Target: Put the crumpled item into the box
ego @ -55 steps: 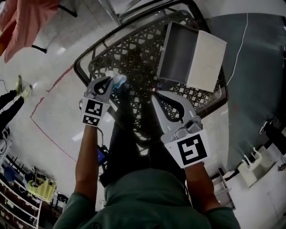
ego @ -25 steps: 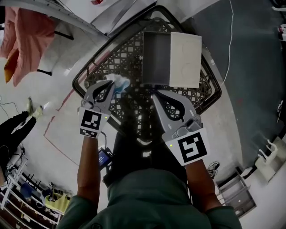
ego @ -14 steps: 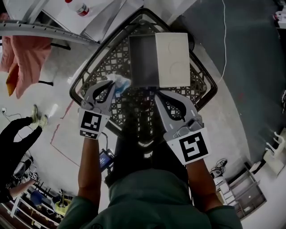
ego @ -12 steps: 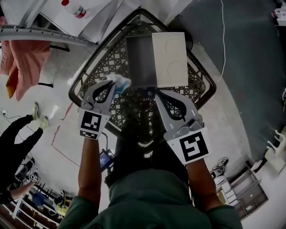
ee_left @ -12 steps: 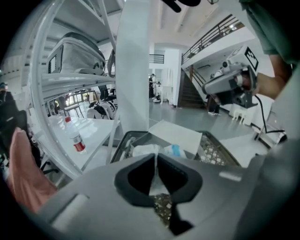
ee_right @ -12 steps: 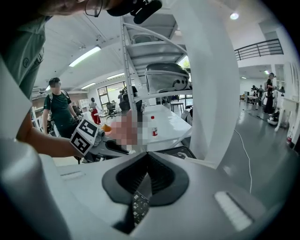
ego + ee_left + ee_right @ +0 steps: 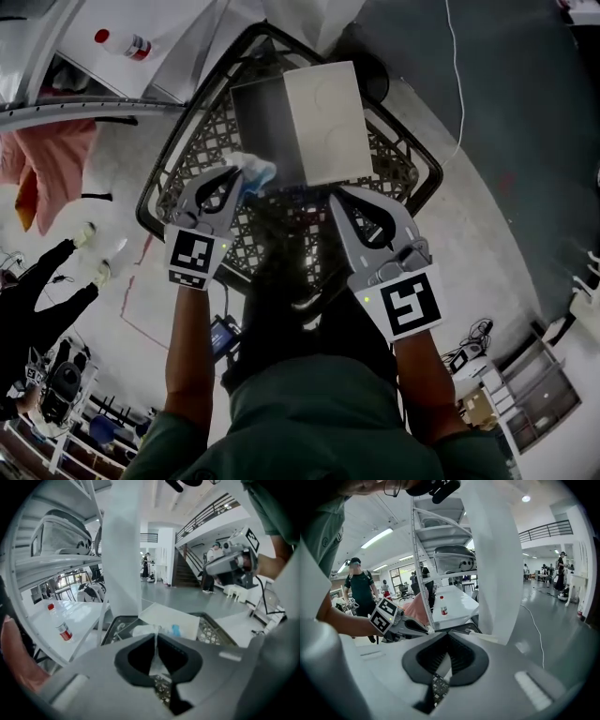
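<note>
The crumpled item [image 7: 255,171], white paper with a blue patch, sticks out of my left gripper [image 7: 241,180], which is shut on it. In the left gripper view the crumpled item [image 7: 144,631] bulges just past the left gripper [image 7: 155,638]. The box [image 7: 323,117] lies open on the black lattice table [image 7: 187,155], grey hollow to the left, white lid to the right. The item hangs at the box's near left corner, outside it. My right gripper [image 7: 337,197] is shut with nothing in it, just short of the box's near edge; the right gripper [image 7: 449,638] shows closed tips.
A red-capped bottle [image 7: 122,44] stands on a white shelf at the far left. A pink cloth [image 7: 42,164] hangs to the left, and a person [image 7: 42,286] stands on the floor there. A white cable [image 7: 452,75] runs across the grey floor at the right.
Both grippers have risen a little and moved toward the box, the left one still carrying the crumpled item. The head view has swung, so the box now sits further left in the picture.
</note>
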`<action>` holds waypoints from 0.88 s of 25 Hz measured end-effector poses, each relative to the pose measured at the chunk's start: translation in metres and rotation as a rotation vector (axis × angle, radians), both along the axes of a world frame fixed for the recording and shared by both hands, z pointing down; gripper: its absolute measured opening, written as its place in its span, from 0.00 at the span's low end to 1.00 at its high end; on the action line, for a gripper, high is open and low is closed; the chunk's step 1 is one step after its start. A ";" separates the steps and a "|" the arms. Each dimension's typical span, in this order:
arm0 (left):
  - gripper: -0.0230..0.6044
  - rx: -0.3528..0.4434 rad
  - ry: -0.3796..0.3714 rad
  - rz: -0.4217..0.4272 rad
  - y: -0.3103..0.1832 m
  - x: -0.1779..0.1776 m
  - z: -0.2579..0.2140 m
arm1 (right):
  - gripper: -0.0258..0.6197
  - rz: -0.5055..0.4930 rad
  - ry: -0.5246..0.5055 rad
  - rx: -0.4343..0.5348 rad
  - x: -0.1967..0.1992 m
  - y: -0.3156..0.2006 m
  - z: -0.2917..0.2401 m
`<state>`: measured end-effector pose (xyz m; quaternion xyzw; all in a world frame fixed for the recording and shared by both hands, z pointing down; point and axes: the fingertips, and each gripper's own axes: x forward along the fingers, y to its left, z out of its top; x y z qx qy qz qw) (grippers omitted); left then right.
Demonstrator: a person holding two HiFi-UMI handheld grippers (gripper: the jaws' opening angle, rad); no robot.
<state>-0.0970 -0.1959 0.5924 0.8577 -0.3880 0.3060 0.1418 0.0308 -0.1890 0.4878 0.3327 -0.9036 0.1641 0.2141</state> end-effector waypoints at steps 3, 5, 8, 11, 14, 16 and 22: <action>0.07 -0.008 -0.005 0.014 -0.005 0.011 0.006 | 0.05 0.019 -0.001 -0.006 0.014 -0.002 0.004; 0.07 -0.014 -0.008 0.024 -0.009 0.018 0.011 | 0.05 0.032 -0.001 -0.011 0.022 -0.004 0.008; 0.07 -0.024 -0.013 0.035 -0.015 0.028 0.018 | 0.05 0.048 0.001 -0.016 0.035 -0.007 0.013; 0.07 -0.036 -0.020 0.041 -0.019 0.037 0.026 | 0.05 0.063 -0.003 -0.018 0.046 -0.008 0.014; 0.07 -0.049 -0.026 0.049 -0.022 0.043 0.034 | 0.05 0.074 -0.002 -0.026 0.054 -0.009 0.019; 0.07 -0.058 -0.029 0.052 -0.025 0.046 0.041 | 0.05 0.080 -0.001 -0.033 0.059 -0.010 0.023; 0.07 -0.092 -0.044 0.054 -0.028 0.054 0.059 | 0.05 0.097 -0.002 -0.045 0.073 -0.011 0.031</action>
